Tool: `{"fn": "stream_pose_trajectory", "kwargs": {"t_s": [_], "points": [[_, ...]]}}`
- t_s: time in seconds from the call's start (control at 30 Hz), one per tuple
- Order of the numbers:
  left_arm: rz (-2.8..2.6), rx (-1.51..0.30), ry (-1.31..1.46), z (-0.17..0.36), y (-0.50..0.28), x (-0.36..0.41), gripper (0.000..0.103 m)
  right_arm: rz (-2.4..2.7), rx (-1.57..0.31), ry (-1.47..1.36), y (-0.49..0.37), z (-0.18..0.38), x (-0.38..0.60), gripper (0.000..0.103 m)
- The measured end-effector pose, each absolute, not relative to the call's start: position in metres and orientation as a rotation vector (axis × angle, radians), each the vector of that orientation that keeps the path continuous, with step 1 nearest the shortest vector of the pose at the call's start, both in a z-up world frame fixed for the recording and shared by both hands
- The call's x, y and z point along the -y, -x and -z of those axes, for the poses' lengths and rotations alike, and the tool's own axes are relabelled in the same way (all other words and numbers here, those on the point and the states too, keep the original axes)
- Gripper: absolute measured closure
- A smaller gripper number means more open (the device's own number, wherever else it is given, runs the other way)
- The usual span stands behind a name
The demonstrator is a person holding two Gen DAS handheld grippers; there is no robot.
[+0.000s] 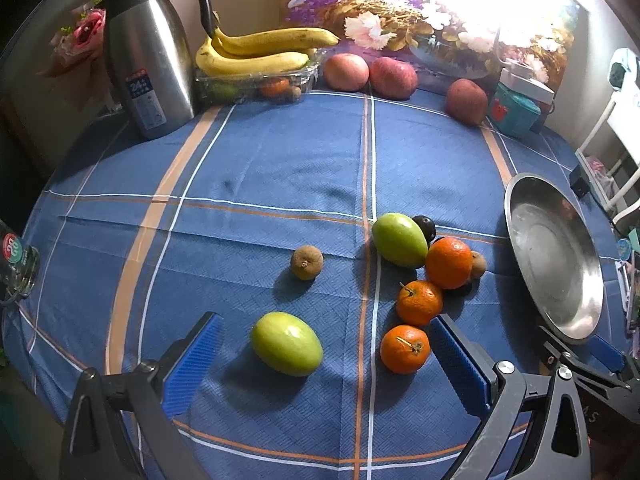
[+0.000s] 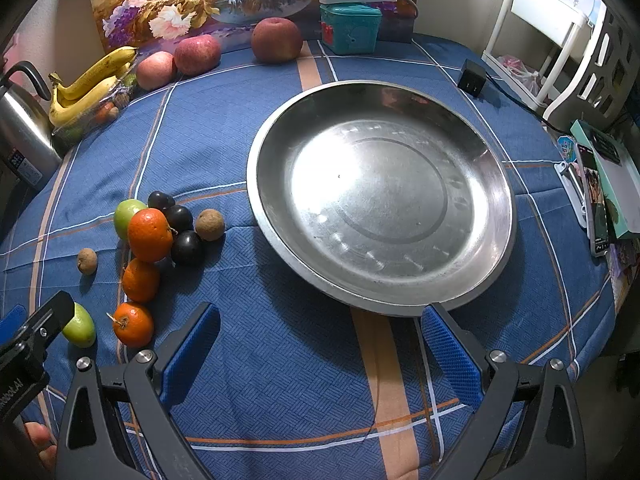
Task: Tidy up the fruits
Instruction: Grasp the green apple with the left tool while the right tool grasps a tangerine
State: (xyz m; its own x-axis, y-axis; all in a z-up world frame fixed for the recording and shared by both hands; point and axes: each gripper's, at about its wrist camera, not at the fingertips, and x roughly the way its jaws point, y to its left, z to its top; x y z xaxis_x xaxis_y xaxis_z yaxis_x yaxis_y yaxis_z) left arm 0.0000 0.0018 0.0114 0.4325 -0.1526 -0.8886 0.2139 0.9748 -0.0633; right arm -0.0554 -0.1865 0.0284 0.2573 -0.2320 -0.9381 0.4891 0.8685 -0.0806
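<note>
1. Over the near edge of a blue checked tablecloth (image 1: pixel 280 152), seen from the left wrist, the left gripper (image 1: pixel 326 360) hangs with its blue-padded jaws spread wide and holding nothing. A green fruit (image 1: pixel 286 343) lies on the cloth between the two pads, touching neither, so this looks like a line-up for a first pick. Just beside the right pad sits a small orange (image 1: pixel 405 348); beyond it a second orange (image 1: pixel 419 302), a larger one (image 1: pixel 449 262), another green fruit (image 1: pixel 399 239) and a dark plum (image 1: pixel 425 227) huddle together. A brown longan (image 1: pixel 306 263) sits apart to the left.

2. Beside that cluster, on the right, a bare steel plate (image 1: pixel 516 216) waits, probably as the place for the loose fruit.

3. At the far edge stand a steel flask (image 1: pixel 148 60), bananas (image 1: pixel 260 50) on a clear tray, three red apples (image 1: pixel 346 72) and a floral picture (image 1: pixel 400 8) against the wall.

4. From the right wrist, the right gripper (image 2: pixel 320 356) also stands open and empty, hovering just short of the plate's (image 2: pixel 272 216) near rim. The fruit cluster (image 2: pixel 160 236) lies left of the plate. A teal box (image 2: pixel 350 28), a black plug (image 2: pixel 472 78) and a white rack (image 2: pixel 532 40) edge the room.
</note>
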Motion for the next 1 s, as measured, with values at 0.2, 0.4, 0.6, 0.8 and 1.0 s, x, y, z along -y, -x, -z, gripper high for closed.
{"fn": "stream_pose_trajectory", "kwargs": {"t_s": [0.2, 0.4, 0.6, 0.8, 1.0], "points": [[0.219, -1.096, -0.063, -0.014, -0.001, -0.005, 0.000, 0.492, -1.215, -0.237, 0.057, -0.027, 0.187, 0.002], [0.193, -1.081, -0.022, -0.019, -0.007, -0.020, 0.000, 0.439, -1.161, -0.216, 0.054, -0.036, 0.176, 0.002], [0.161, -1.100, 0.047, -0.015, -0.015, -0.036, 0.000, 0.314, -1.114, -0.253, 0.044, -0.047, 0.152, 0.002], [0.117, -1.196, 0.163, 0.005, -0.026, -0.059, 0.002, 0.252, -1.138, -0.239, 0.026, -0.045, 0.128, 0.003], [0.134, -1.273, 0.229, 0.022, -0.030, -0.059, 0.010, 0.219, -1.216, -0.248, 0.012, -0.025, 0.116, 0.016]]}}
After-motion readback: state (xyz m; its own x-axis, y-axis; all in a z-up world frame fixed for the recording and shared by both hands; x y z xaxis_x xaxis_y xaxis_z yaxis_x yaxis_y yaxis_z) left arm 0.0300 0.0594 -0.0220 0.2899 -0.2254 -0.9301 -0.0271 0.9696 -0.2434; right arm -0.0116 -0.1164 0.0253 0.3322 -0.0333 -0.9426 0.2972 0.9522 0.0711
